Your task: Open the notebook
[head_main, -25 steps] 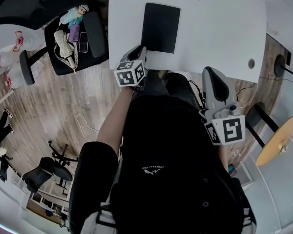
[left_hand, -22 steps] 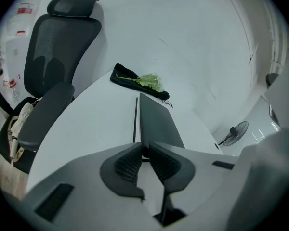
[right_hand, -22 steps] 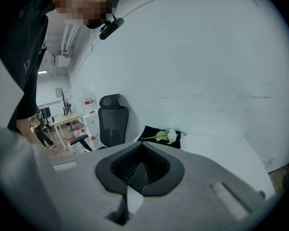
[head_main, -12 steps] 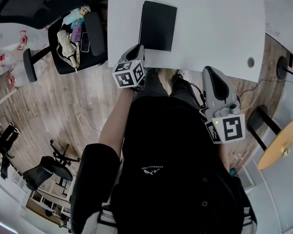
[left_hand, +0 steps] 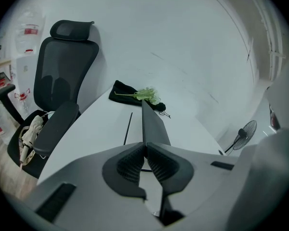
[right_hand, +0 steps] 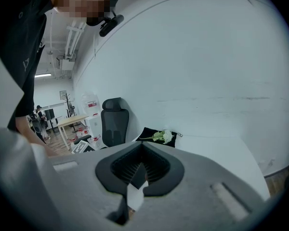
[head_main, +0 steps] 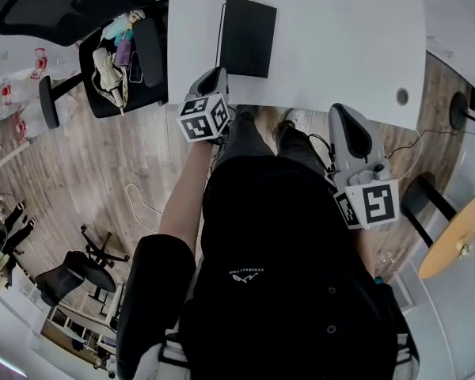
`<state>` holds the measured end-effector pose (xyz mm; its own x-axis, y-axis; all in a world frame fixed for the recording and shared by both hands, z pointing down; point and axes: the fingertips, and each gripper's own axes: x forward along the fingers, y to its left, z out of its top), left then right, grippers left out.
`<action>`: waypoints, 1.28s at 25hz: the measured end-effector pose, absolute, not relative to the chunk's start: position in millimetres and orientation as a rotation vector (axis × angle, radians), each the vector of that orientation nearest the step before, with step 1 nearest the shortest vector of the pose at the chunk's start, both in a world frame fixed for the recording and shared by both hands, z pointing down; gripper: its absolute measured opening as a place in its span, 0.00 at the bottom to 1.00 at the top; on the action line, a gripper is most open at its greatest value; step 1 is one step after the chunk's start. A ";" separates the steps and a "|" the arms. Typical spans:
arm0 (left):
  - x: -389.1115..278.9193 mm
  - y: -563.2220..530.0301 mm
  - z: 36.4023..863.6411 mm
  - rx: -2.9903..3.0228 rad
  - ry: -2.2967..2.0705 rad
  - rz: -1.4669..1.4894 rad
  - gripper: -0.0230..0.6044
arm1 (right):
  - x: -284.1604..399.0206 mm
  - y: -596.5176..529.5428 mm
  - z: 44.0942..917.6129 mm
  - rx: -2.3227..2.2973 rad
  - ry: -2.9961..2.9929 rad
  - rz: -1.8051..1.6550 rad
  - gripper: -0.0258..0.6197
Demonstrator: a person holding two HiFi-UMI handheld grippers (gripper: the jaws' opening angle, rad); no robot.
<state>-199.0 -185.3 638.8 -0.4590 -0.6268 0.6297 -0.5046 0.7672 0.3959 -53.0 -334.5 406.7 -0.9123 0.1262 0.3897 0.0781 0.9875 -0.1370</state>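
Raised since before, left gripper [left_hand: 145,153] just closed, pinching one notebook [head_main: 249,36] cover, right gripper [right_hand: 140,165] closed, empty

The notebook [head_main: 248,26] looks matt black, the table [head_main: 340,46] smooth white, the floor [head_main: 103,172] wood-grained.

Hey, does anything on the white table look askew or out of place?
Only the notebook: its cover looks lifted at the near edge, pinched in the left tongs, whose jaws have just been closing on it. That fits opening it. Nothing looks spilled or damaged.
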 end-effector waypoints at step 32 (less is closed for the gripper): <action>-155.8 -242.3 575.6 0.999 -2.266 -0.068 0.06 | 0.7 -383.1 394.6 -0.138 -2.795 0.172 0.04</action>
